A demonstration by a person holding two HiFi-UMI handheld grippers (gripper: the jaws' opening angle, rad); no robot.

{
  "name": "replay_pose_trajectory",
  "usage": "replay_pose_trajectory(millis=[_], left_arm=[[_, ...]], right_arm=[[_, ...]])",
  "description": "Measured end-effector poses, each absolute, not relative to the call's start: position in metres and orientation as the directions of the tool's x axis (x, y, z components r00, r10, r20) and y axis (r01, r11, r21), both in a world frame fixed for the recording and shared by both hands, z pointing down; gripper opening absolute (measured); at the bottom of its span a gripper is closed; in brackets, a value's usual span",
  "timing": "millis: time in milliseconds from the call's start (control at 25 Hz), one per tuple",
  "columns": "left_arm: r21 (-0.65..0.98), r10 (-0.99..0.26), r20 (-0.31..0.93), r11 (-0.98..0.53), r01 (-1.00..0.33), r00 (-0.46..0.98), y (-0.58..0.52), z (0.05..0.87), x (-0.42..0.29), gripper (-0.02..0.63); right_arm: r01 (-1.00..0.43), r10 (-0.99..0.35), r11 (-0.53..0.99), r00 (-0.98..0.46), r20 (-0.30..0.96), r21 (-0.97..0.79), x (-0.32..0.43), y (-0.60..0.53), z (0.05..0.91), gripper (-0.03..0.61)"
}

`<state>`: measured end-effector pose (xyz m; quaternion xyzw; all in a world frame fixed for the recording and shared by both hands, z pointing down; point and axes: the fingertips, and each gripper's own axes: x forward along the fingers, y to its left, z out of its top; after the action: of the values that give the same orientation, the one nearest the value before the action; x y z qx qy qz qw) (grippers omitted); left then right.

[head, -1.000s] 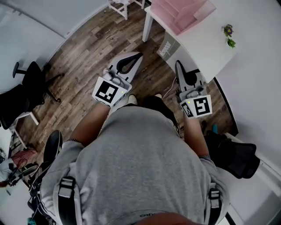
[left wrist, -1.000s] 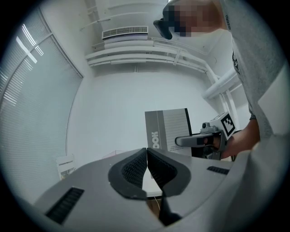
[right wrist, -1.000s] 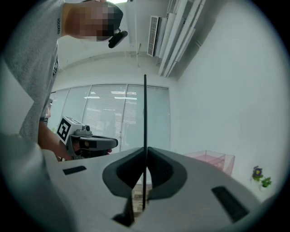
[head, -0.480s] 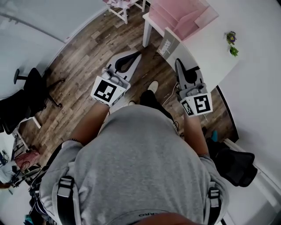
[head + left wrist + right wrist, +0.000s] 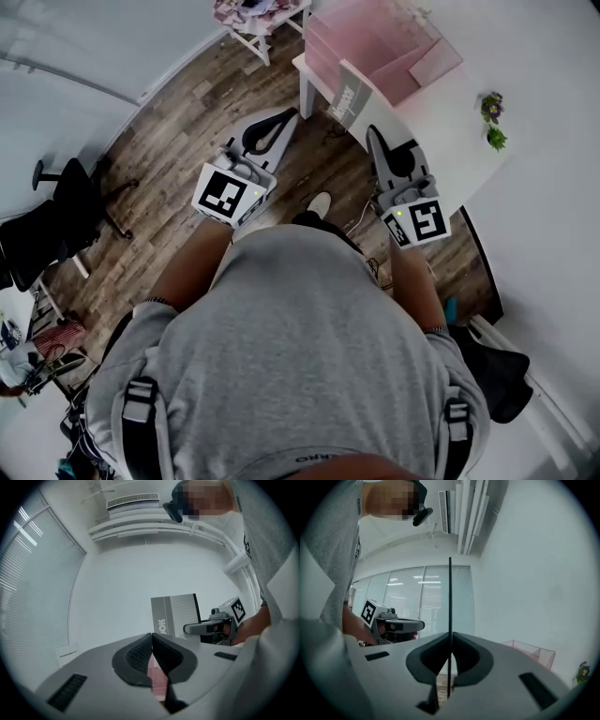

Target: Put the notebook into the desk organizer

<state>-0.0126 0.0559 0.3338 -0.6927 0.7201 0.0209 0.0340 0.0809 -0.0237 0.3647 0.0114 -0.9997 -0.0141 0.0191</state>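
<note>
Right gripper [image 5: 450, 641] pinches the notebook [image 5: 349, 96] upright; the person should lower it vertically into the organizer [image 5: 375, 42]; left gripper [image 5: 152, 641] fingers closed, empty

Floor: dark wood-look planks [image 5: 178, 122], running from the left side to under the table
On the floor, left: a black office chair [image 5: 42, 225] on a star-shaped base
On the floor, middle: a person's light shoe [image 5: 319, 202], near the table
On the floor, top: a small white stand [image 5: 262, 26], its load too small to make out
Table: white top [image 5: 450, 131] at the upper right, beside the white wall, with one white leg [image 5: 307, 89] showing
On the table, far end: a pink desk organizer [image 5: 375, 42] with several compartments
On the table, by the wall: a small plant [image 5: 491, 112] with purple flowers, well apart from the desk organizer
</note>
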Motion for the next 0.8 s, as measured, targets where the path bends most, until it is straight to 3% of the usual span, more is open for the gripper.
replay_pose_trajectory(millis=[800], left_arm=[[-0.039, -0.997, -0.073, 0.002, -0.999, 0.001, -0.067, 0.329, -0.039, 0.02]], right_arm=[[-0.017, -0.017, 1.0, -0.999, 0.029, 0.017, 0.055, -0.127, 0.36, 0.004]])
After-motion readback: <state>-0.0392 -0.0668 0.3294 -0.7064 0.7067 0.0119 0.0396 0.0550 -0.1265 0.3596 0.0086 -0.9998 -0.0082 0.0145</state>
